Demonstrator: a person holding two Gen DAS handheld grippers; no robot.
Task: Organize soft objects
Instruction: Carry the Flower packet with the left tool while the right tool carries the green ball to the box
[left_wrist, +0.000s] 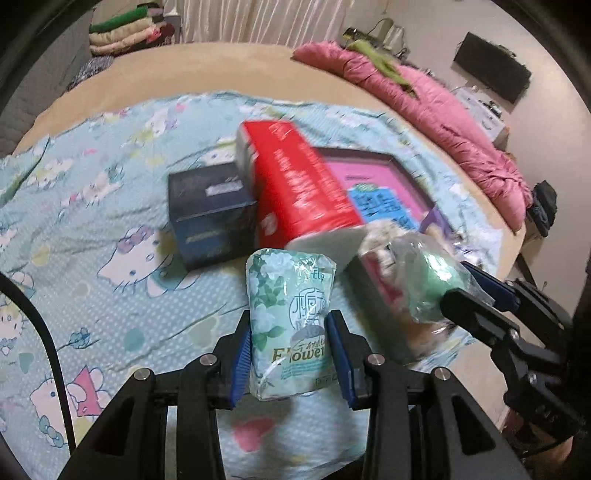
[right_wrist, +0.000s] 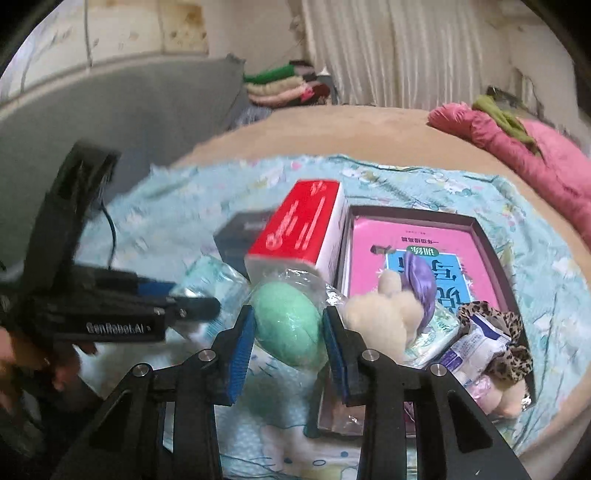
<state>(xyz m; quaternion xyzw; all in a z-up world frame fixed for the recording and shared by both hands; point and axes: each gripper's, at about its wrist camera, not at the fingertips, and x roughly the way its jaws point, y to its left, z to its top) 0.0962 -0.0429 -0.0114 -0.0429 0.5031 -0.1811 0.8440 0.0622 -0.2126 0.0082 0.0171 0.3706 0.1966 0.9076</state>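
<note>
Here, a floral tissue pack (left_wrist: 291, 328) is clamped in the left gripper (left_wrist: 291, 354) and a bagged green ball (right_wrist: 286, 328) in the right gripper (right_wrist: 288, 343), both above the bedsheet (left_wrist: 92, 221). Several soft items are already gathered in the open box (right_wrist: 491, 243); these two remain to be placed.

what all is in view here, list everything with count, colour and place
tissue pack: 1, pale green floral, in left claw
sponge in wrapper: 1, green, in right claw
red box: 1, red and white, mid-bed
dark box: 1, navy, left of red box
tray: 1, dark rim, right of red box
book: 1, pink and blue, in tray
plush toy: 1, cream and purple, in tray
leopard scrunchie: 1, brown, tray's near corner
cartoon sheet: 1, light blue, on bed
quilt: 1, pink, bed's far edge
folded clothes: 1 stack, mixed, behind bed
left claw: shut on pack
right claw: shut on sponge
</note>
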